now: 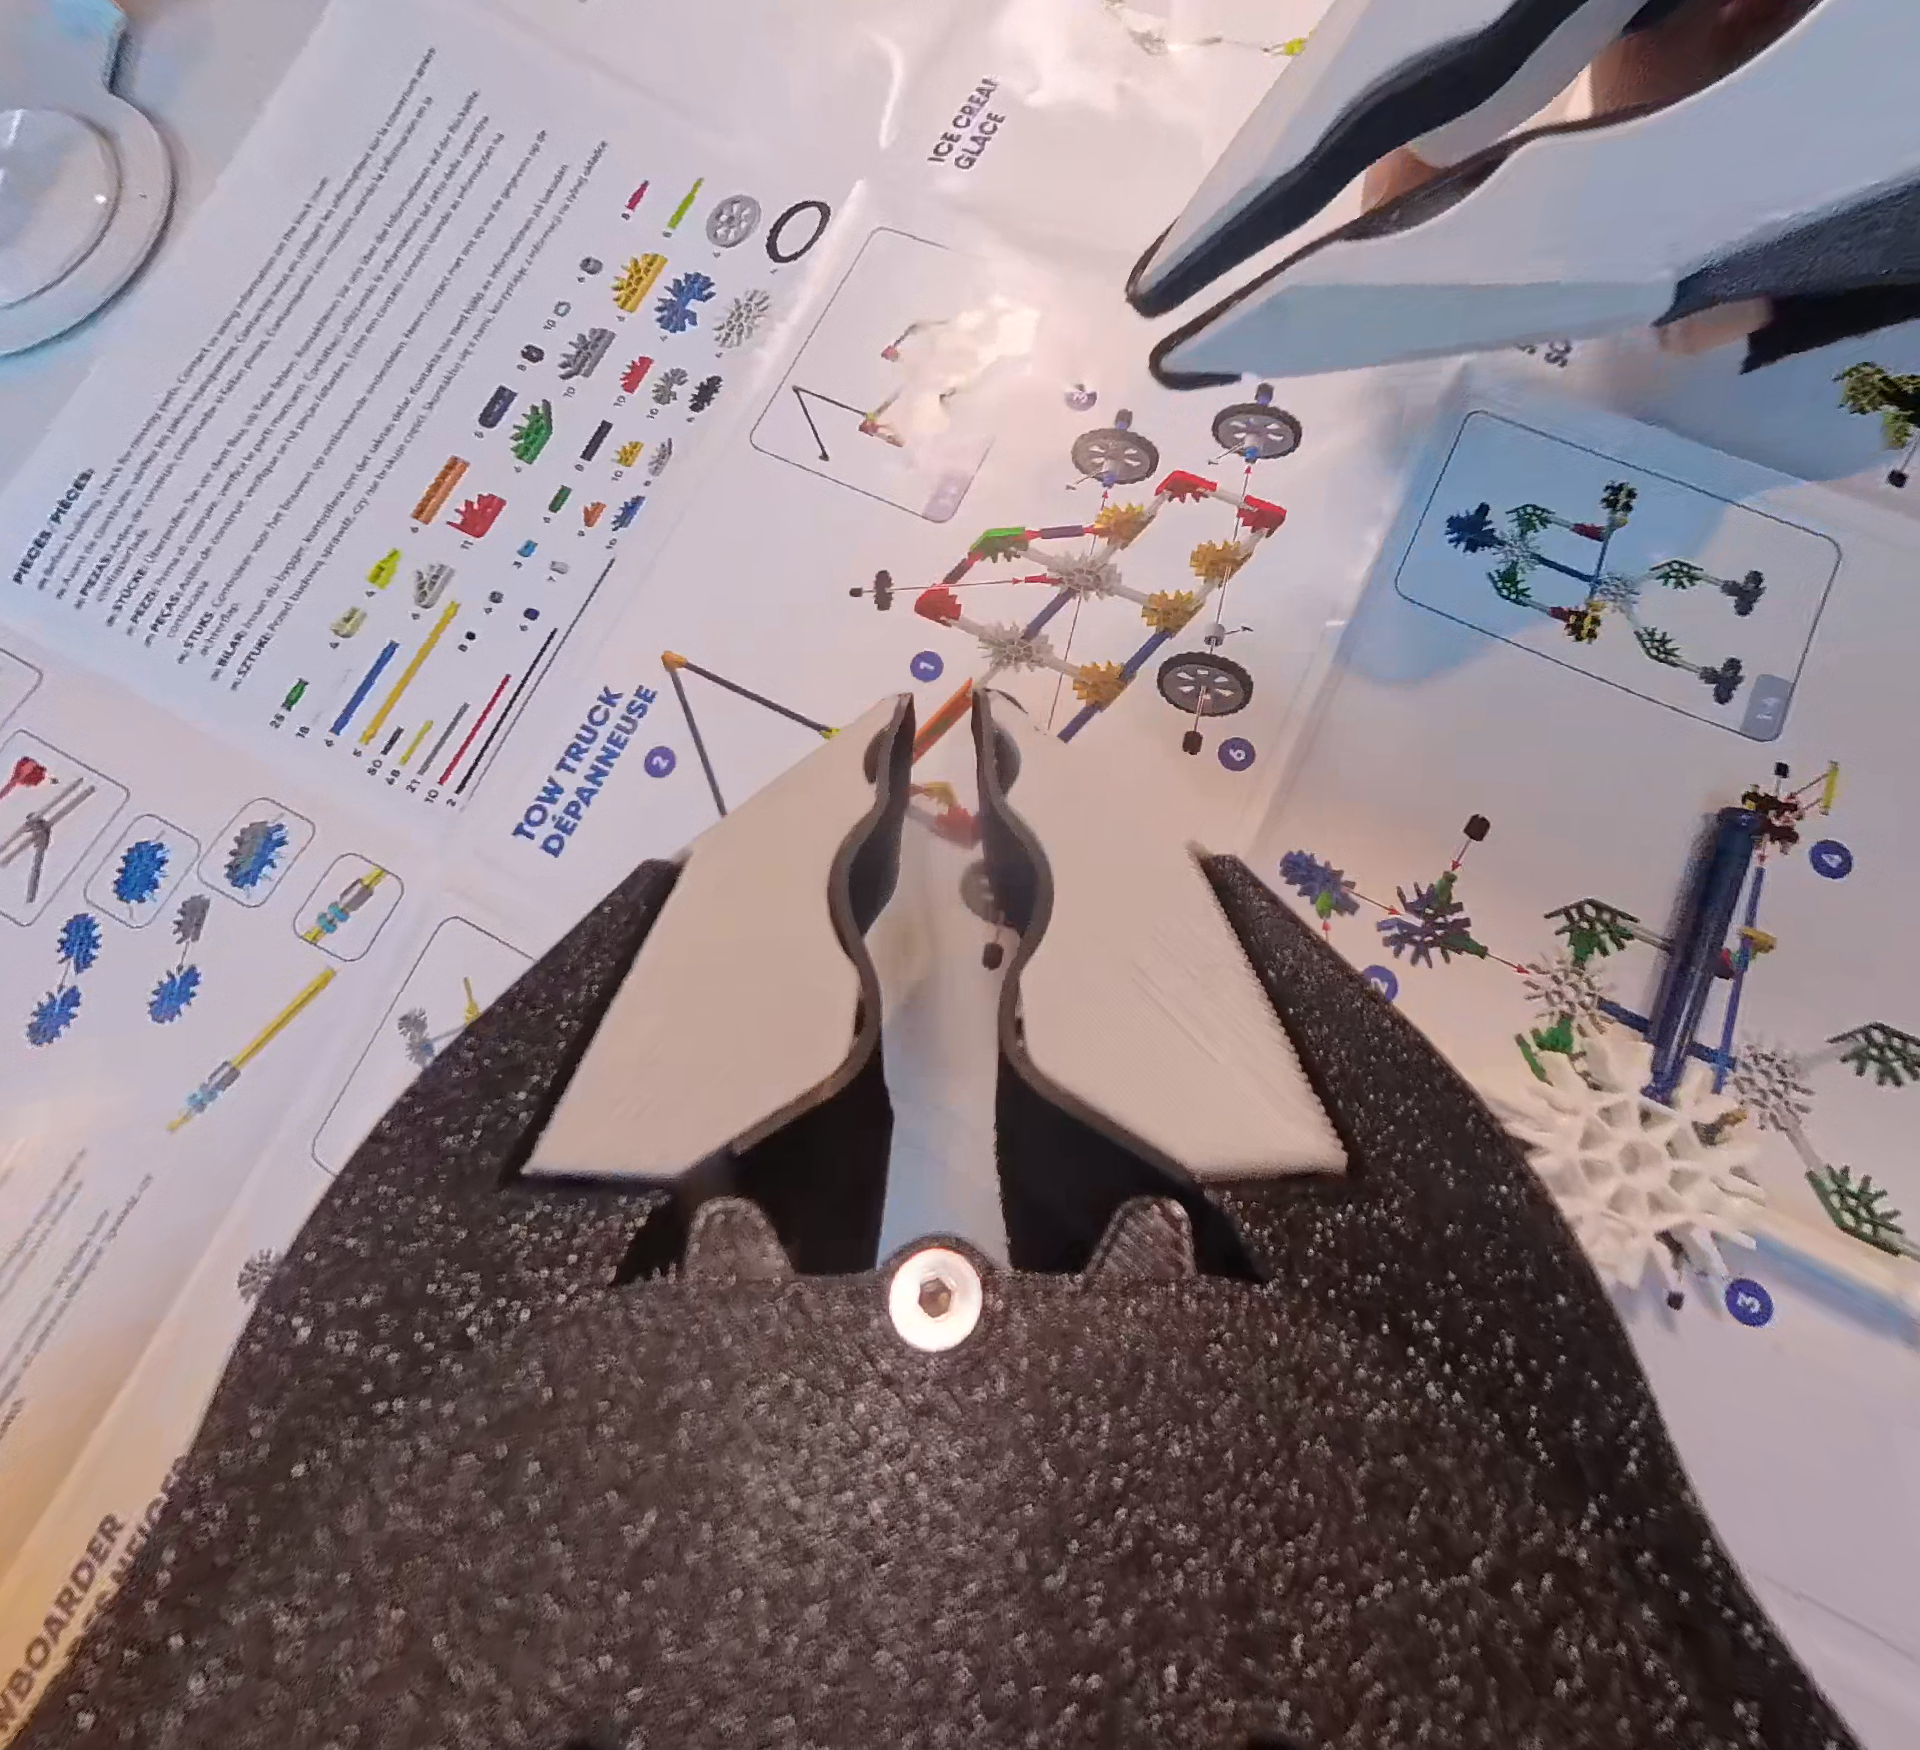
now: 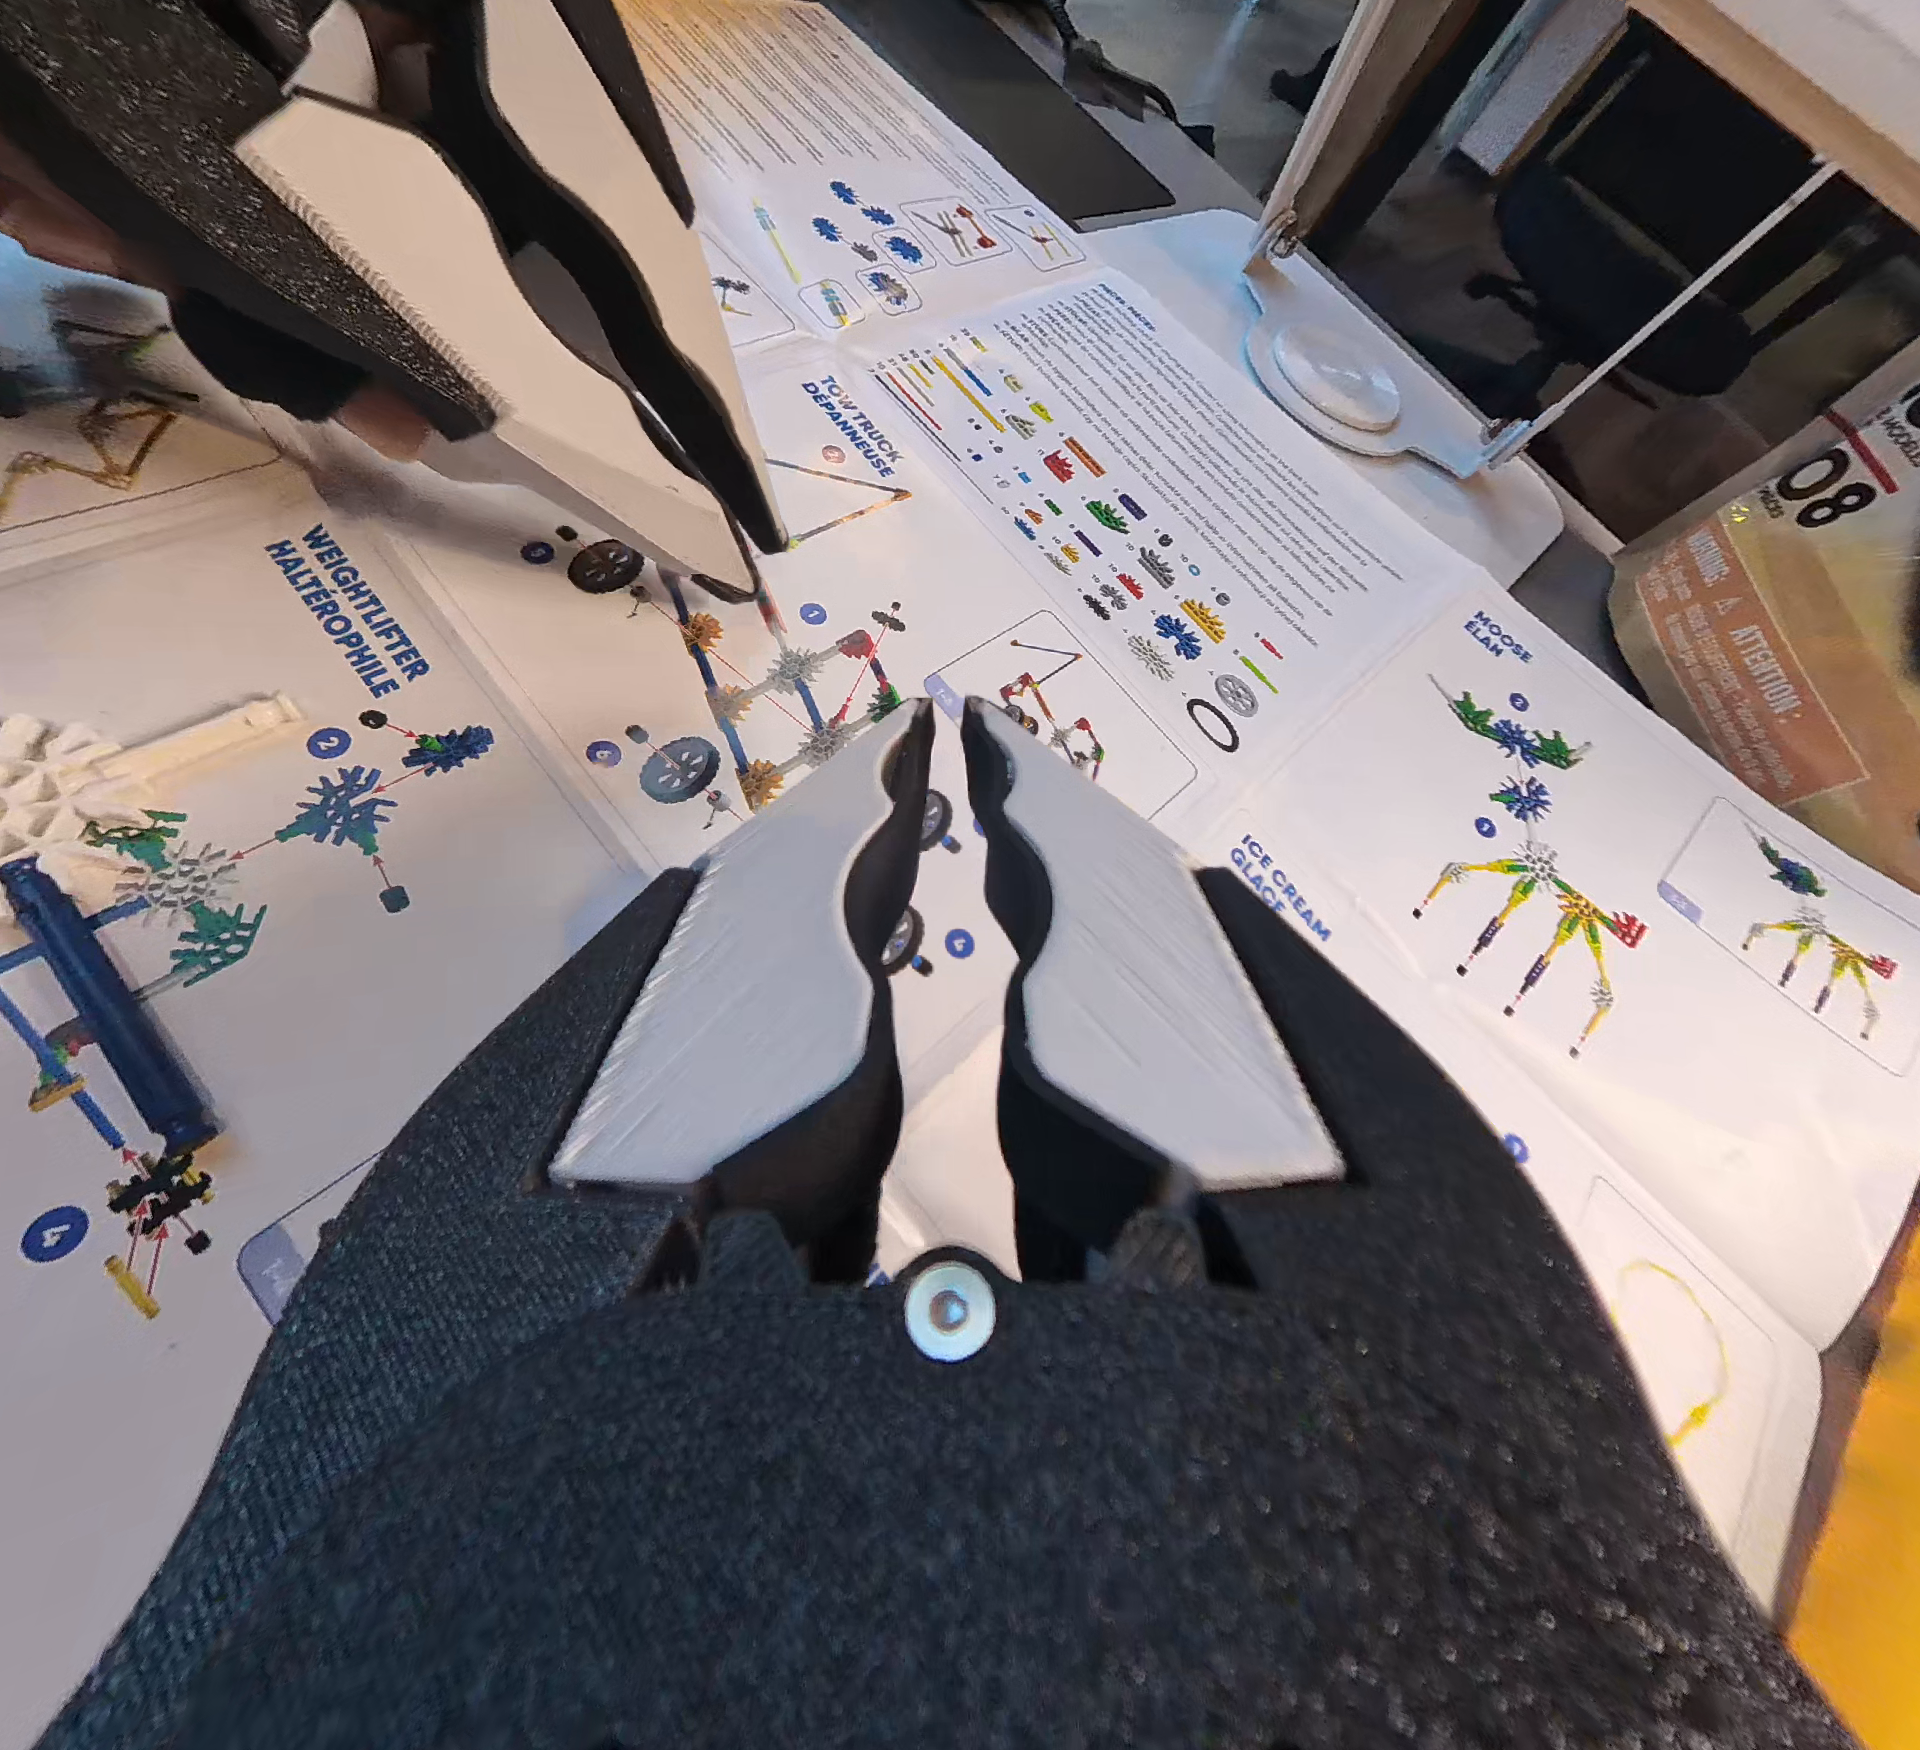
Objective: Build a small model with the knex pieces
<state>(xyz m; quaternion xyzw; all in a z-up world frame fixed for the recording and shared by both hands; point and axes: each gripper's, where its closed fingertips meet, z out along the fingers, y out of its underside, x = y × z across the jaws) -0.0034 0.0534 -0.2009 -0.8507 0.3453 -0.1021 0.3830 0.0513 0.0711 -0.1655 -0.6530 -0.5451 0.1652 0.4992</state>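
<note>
A large printed instruction sheet (image 1: 644,412) with pictures of toy builds covers the table; it also shows in the right wrist view (image 2: 1299,661). My left gripper (image 1: 941,705) hovers low over the sheet's truck drawing, its fingers drawn together to a narrow slit with nothing between them. My right gripper (image 2: 945,711) is likewise drawn together and empty above the sheet. Each shows in the other's view: the right gripper (image 1: 1153,329) at the upper right, the left gripper (image 2: 758,562) at the upper left. A white snowflake connector (image 1: 1642,1170) and a blue rod (image 1: 1714,931) lie on the sheet to my left gripper's right.
The white connector (image 2: 52,786), a white rod (image 2: 229,724) and the blue rod (image 2: 104,994) lie at the left. A white stand base with a clear dome (image 2: 1340,381) sits at the sheet's far edge. A labelled tub (image 2: 1766,661) stands at the right. My right fingertips sit around 7 cm from my left ones.
</note>
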